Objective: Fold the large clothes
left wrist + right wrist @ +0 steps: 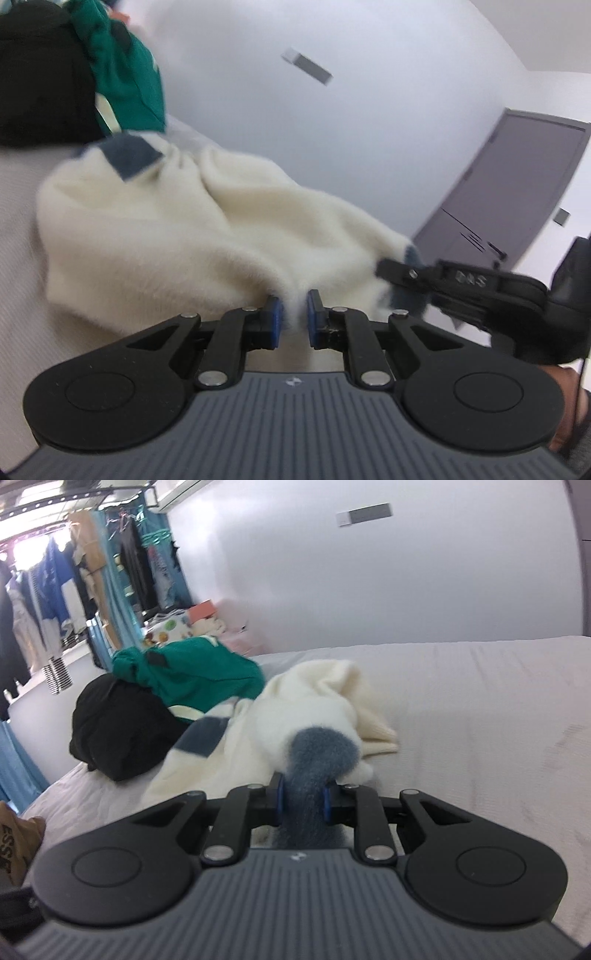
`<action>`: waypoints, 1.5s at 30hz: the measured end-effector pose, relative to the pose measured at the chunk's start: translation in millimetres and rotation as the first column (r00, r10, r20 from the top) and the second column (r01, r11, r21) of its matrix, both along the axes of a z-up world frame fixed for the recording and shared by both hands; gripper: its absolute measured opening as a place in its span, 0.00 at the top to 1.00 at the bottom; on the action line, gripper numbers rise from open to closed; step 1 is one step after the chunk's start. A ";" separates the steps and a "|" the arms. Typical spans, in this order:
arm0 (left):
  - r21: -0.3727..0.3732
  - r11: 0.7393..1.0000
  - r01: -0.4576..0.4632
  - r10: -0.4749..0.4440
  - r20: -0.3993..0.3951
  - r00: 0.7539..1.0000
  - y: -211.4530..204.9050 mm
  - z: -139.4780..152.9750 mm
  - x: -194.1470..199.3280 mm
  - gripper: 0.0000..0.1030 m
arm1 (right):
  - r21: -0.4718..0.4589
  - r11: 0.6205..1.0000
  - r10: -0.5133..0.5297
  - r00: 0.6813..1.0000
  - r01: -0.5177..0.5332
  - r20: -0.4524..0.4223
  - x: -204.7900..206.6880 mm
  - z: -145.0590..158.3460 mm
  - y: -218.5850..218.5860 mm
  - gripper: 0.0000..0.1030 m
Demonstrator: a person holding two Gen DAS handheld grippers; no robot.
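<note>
We hold the cream sweater (314, 701) at two points so that it can be lifted off the bed (480, 709) and spread for folding. The left tongs (294, 319) are clamped on a pinch of cream fleece; a narrow strip of fabric fills the gap between the blue pads (275, 321). The right tongs (303, 803) are clamped on the grey-blue cuff (317, 757), which runs down between the pads and out under the tool body. In the left wrist view, the right tongs (400, 275) enter from the right side and grip that same dark trim at the far edge of the garment.

We judge that two separated grips on edge and trim let the body hang between the tools and open under its own weight. The sweater is still bunched: most of it lies crumpled on the bed, partly raised toward the tools, with a grey-blue patch (131, 155) showing near its far end.

Obstructions lie close by. A green garment (192, 675) and a black garment (118, 727) are heaped on the bed, touching or just beside the far end of the sweater. We judge that these could drag along if the sweater is pulled across them. The bare stretch of bed to the right is the clear area for laying it flat. Hanging clothes (55, 590) stand well apart in the background, and a door (517, 192) closes the room on the left wrist view.
</note>
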State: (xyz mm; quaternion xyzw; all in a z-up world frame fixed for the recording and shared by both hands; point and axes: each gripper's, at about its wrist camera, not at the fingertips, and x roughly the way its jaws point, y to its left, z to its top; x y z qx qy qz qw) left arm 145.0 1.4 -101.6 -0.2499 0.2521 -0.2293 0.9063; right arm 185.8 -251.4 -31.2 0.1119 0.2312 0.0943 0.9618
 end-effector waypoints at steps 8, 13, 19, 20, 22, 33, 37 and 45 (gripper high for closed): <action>0.091 0.988 0.124 -0.116 -0.089 0.989 -57.1 -26.0 -2.0 0.85 | 0.005 0.995 -0.102 0.992 0.103 -0.079 7.8 -46.5 -29.4 0.79; 0.081 0.985 0.155 -0.137 -0.192 0.972 -53.2 -49.5 34.8 0.84 | -0.006 0.987 -0.161 0.970 0.163 -0.182 33.4 -82.3 -34.3 0.77; 0.036 0.985 0.170 -0.159 -0.204 0.966 -40.9 -39.8 38.5 0.72 | 0.028 0.981 -0.182 0.961 0.192 -0.208 45.3 -91.3 -34.6 0.73; 0.013 0.986 0.168 -0.162 -0.205 0.965 -33.5 -38.1 38.0 0.71 | 0.032 0.981 -0.178 0.962 0.189 -0.209 44.7 -91.4 -35.4 0.72; -0.013 0.988 0.151 -0.151 -0.197 0.969 -17.2 -32.6 38.4 0.67 | 0.049 0.981 -0.175 0.962 0.189 -0.211 42.1 -91.7 -42.4 0.68; -0.055 0.974 -0.220 0.196 -0.280 0.940 110.8 -21.5 35.2 0.48 | 0.063 0.982 -0.166 0.973 0.178 -0.160 9.1 -75.5 -51.1 0.37; -0.055 0.966 -0.252 0.214 -0.370 0.904 123.1 -40.6 42.4 0.48 | -0.006 0.987 -0.163 0.986 0.163 -0.024 -9.6 -55.9 -38.5 0.32; -0.015 0.973 -0.232 0.200 -0.453 0.869 111.6 -67.8 57.2 0.43 | -0.097 0.995 0.018 0.999 -0.014 0.043 -24.5 -49.0 12.8 0.30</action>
